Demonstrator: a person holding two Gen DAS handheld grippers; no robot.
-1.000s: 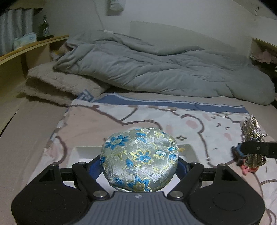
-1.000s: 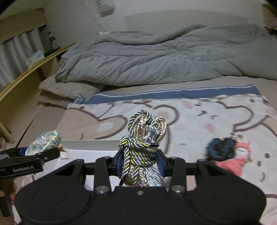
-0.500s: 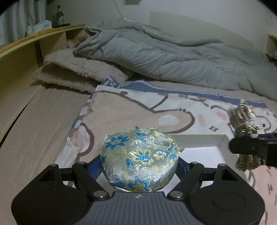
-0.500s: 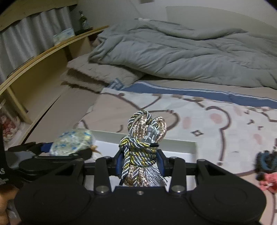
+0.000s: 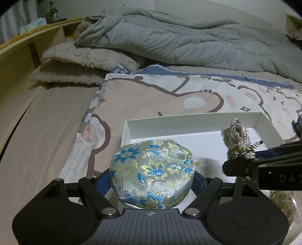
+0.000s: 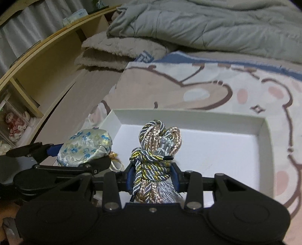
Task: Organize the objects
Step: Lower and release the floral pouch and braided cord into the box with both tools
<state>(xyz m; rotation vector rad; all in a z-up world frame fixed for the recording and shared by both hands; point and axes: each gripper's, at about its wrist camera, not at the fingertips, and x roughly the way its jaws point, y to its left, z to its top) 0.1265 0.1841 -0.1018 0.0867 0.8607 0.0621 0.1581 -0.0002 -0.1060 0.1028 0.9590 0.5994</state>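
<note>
Holding a round brocade pouch (image 5: 152, 174), silver-grey with blue and gold flowers, the left gripper (image 5: 152, 181) has its jaws spread wide and pressed against the pouch's two sides. The pouch hangs over the near left end of a shallow white box (image 5: 169, 124), whose floor is bare. From the right wrist view the same pouch (image 6: 85, 147) shows at the left, a small gold cord loop dangling from its end over the box's left rim. The right gripper (image 6: 152, 179) has its jaws drawn close together on a bundle of twisted cord (image 6: 154, 160): beige strands wound with a blue, white and gold rope, a pale grey tassel trailing down behind the blue pads. The bundle stands upright between the fingers, above the near middle of the box (image 6: 264, 132). In the left view the right gripper comes in from the right edge, the cord bundle (image 5: 237, 141) sticking up from it over the box's right half. The two grippers are close beside each other, not touching. The box lies on a sheet (image 5: 160, 98) printed with a cartoon bear outline in brown, pink and blue. Beyond it are a folded beige fleece blanket (image 5: 81, 64) and a rumpled grey duvet (image 5: 188, 41). A wooden shelf (image 5: 37, 35) runs along the left, with a green bottle (image 5: 53, 14) and a tissue pack (image 5: 33, 26) on top.
</note>
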